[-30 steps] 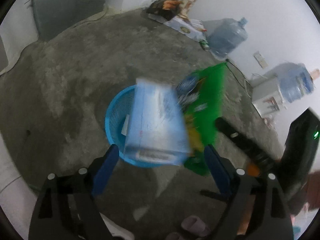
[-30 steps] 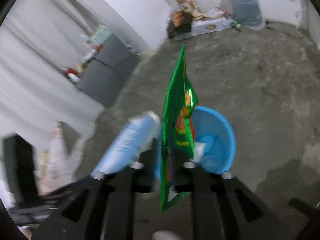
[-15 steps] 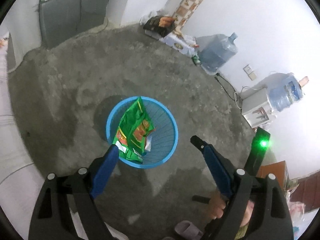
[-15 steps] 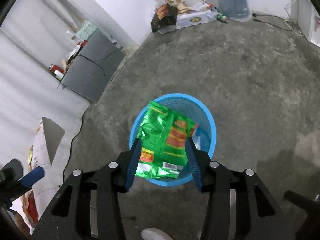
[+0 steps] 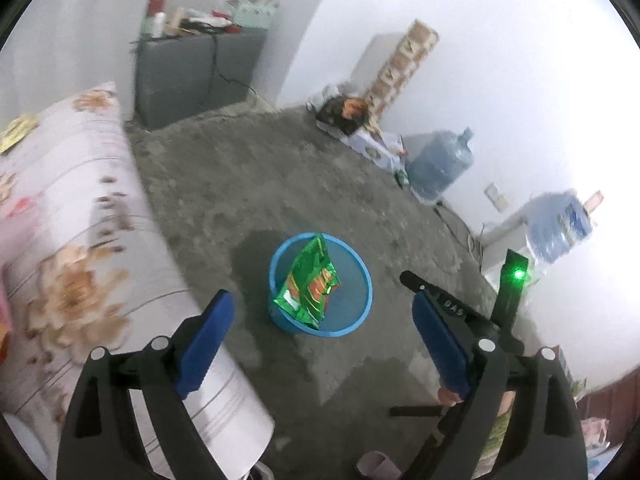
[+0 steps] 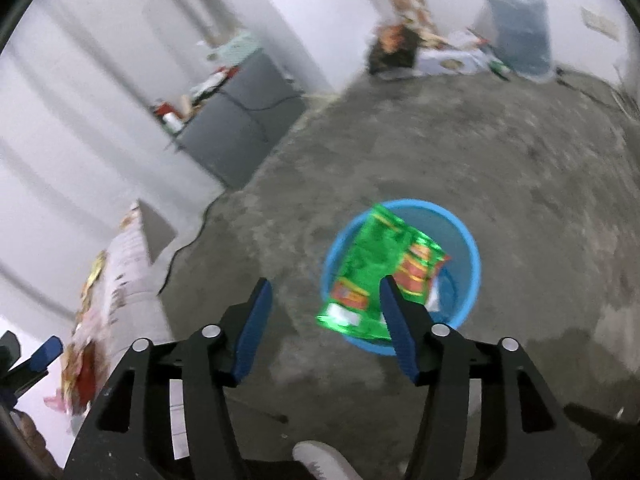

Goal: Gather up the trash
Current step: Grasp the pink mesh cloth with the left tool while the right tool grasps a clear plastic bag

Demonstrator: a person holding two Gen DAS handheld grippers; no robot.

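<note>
left gripper point(image 5: 320, 320): blue pads spread wide, nothing between them; aimed down at the floor, with the bin past the tips.
right gripper point(image 6: 326, 316): jaws apart and opening, empty. The right pad overlaps the bag's lower edge in this view, but the bag sits further off, in the bin; no grip on it.
right gripper, seen from left cam: black body point(image 5: 452, 308) with a green light on, low right of the bin; fingertips of the person's hand point(image 5: 450, 394) show under it.
bag point(image 6: 380, 276): green snack bag with red and yellow print, tilted, standing out of the bin. Lower end hangs over the near rim, upper end reaches the far rim.
bin point(image 6: 468, 248): blue, round, ribbed wall, on the floor. Holds the bag plus something white point(image 6: 436, 300) low inside, partly hidden; cannot tell what it is.
floor point(image 5: 248, 184): bare grey concrete, darker patches around the bin.
bed point(image 5: 80, 240): floral sheet, just left of the left gripper, well apart from the bin.
cabinet point(image 5: 188, 76): grey, against the far wall; bottles and clutter on top, blurred.
jug point(image 5: 438, 168): large blue water jug by the right wall, beside a flat box point(image 5: 370, 146) and a dark bag point(image 5: 340, 114).
second jug point(image 5: 560, 228): further right, blurred, mounted on a white stand.
shoe point(image 6: 320, 460): pale toe at the bottom edge, under the right gripper.
</note>
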